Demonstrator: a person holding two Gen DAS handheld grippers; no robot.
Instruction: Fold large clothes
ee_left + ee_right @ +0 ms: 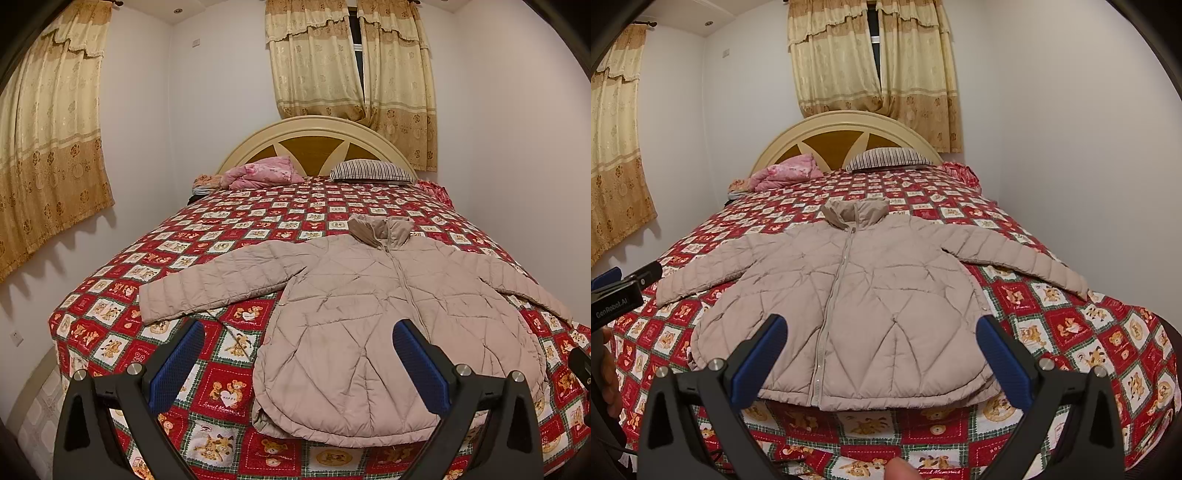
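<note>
From the left wrist view, the puffy beige jacket [369, 314] lay flat on the bed [229, 221], zipped up, sleeves spread out, its hem near the foot edge; the left gripper [299, 362] hung above that hem with its two blue pads wide apart, holding nothing; the jacket was slippery and fat, so a small pinch could slide off, or grab the bedspread too.

From the right wrist view, the right gripper [881, 354] was also wide apart and empty; the jacket [857, 295] sat just past it, the zipper [834, 302] between the pads; one sleeve [1015, 258] reached toward the bed's right edge and might droop over it.
</note>
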